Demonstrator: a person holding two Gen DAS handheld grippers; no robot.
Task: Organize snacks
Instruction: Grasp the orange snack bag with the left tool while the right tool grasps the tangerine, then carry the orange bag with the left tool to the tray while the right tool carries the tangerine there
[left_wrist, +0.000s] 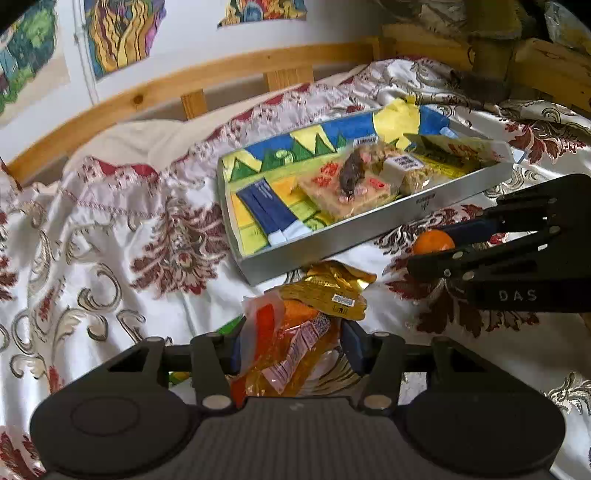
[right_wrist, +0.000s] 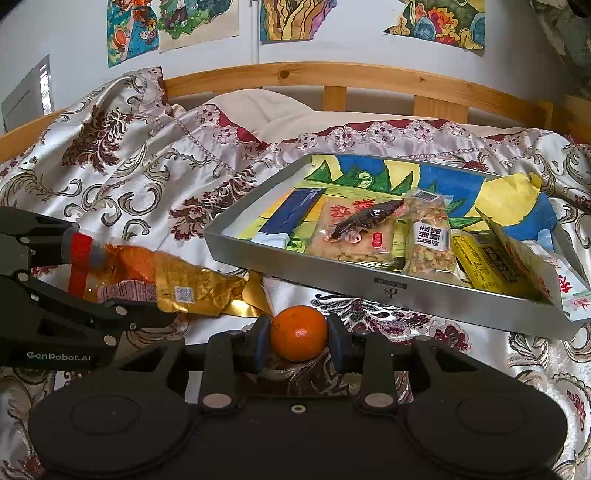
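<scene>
My left gripper (left_wrist: 291, 350) is shut on an orange and gold snack packet (left_wrist: 295, 343), held low over the bedspread in front of the tray. The packet also shows in the right wrist view (right_wrist: 147, 273), with the left gripper (right_wrist: 74, 280) at the left edge. My right gripper (right_wrist: 299, 338) is shut on a small orange (right_wrist: 298, 332) just above the bedspread, near the tray's front wall. In the left wrist view the orange (left_wrist: 432, 242) sits between the right gripper's fingers (left_wrist: 461, 254). The silver tray (right_wrist: 369, 291) (left_wrist: 332, 240) holds several wrapped snacks.
The tray lies on a patterned satin bedspread (right_wrist: 129, 177) on a wooden-framed bed (right_wrist: 332, 75). Inside it are a blue bar (right_wrist: 295, 212), a rice-cake pack (right_wrist: 354, 229), a nut bar (right_wrist: 428, 236) and yellow packets (right_wrist: 487, 262). Drawings hang on the wall behind.
</scene>
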